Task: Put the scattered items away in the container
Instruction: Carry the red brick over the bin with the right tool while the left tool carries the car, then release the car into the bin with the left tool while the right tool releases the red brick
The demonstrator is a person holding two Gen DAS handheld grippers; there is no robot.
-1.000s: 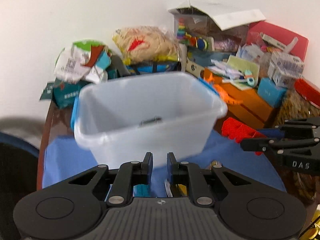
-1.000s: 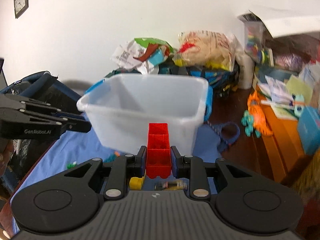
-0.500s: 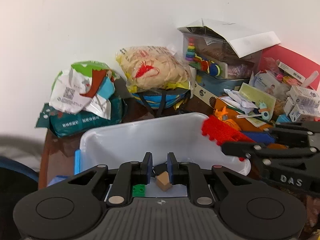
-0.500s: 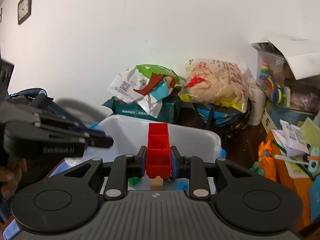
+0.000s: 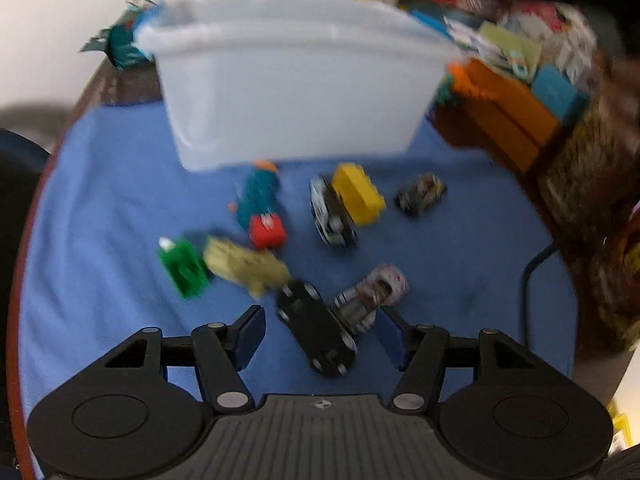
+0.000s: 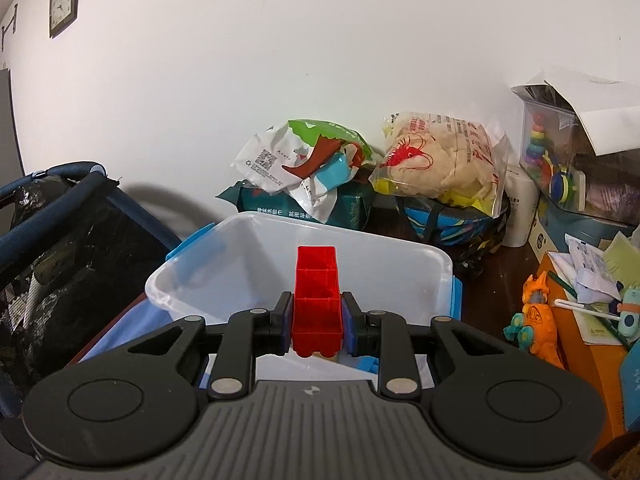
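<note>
Your right gripper (image 6: 318, 320) fingers pinch the red brick (image 6: 317, 300) above the clear bin (image 6: 442, 264), ready to drop it. Your left gripper (image 5: 320, 334) jaws are opening, empty, around the black toy car (image 5: 316, 330) on the near blue cloth (image 5: 100, 200), lining up a grasp.

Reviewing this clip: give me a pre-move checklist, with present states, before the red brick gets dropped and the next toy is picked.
1. Right claw shut on the red brick: ok.
2. Brick over the clear bin opening: ok.
3. Left claw opening, nothing gripped: ok.
4. Black toy car between the left claw's fingers: ok, though it lies at a slant.
5. White toy car clear of that grasp: not ok, it sits against the black one.
6. Left wrist view sharp enough to aim: not ok, blurred.
</note>
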